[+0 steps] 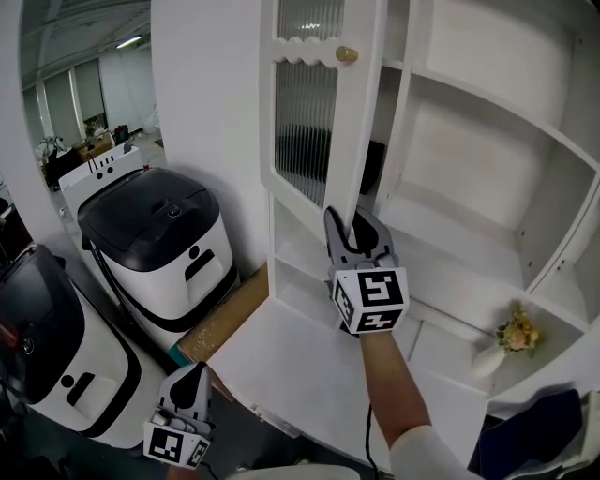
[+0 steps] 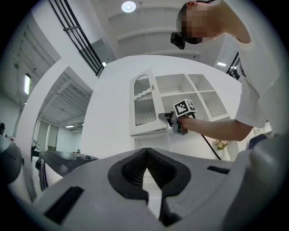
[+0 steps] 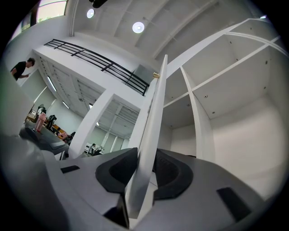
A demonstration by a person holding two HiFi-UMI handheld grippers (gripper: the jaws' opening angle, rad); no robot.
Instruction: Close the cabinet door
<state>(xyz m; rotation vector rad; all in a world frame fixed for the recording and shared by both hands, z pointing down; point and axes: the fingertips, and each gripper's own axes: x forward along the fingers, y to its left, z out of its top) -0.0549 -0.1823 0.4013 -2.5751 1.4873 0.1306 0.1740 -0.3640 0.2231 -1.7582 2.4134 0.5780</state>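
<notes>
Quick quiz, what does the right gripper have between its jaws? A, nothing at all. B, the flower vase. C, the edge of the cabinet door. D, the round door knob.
C: the right gripper is closed on the edge of the cabinet door, well below the knob.

1. Head view: bright, even indoor light. The white cabinet door [image 1: 361, 141] and shelves [image 1: 441, 230] are near overexposed; soft shadows sit in the shelf corners.
2. Left gripper view: 1 round ceiling lamp [image 2: 128, 6] glares at top; a black vignette rings the fisheye frame.
3. Right gripper view: 2 ceiling lamps [image 3: 138, 27] glare; straight edges bow toward the rim.
4. Both gripper views: nearest foreground is soft.
</notes>
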